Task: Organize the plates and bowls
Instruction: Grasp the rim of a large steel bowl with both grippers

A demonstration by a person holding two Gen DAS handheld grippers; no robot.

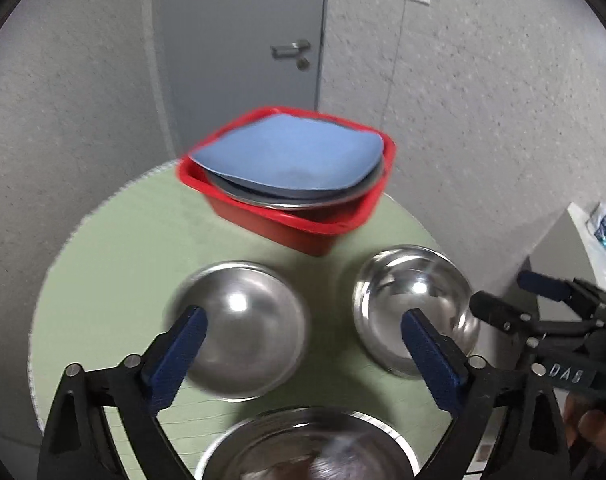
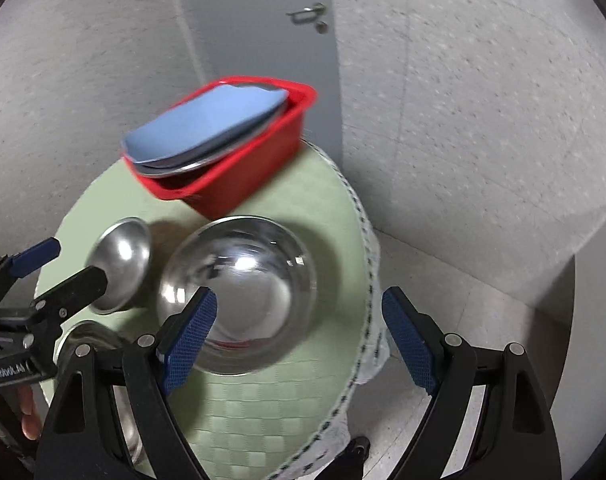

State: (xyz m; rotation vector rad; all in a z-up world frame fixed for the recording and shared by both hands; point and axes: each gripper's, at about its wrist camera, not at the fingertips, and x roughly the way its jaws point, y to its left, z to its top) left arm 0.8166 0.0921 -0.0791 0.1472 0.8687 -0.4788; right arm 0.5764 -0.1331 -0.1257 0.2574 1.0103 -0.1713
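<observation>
While both grippers hang with jaws spread and empty, the left gripper [image 1: 303,320] approaches the overturned steel bowl [image 1: 243,328]. Next, I judge, it must straddle that bowl's rim; the right gripper [image 2: 299,312] hovers over the upright steel bowl [image 2: 239,292].

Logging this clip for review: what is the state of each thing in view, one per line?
red bin: on the table, holding plates
blue plate: top of the stack in the bin, tilted
left steel bowl: upright on the table, empty
right steel bowl: upright on the table, empty
near steel bowl: at the table edge, partly cut off
left gripper: open, holding nothing
right gripper: open, holding nothing
door: shut
</observation>
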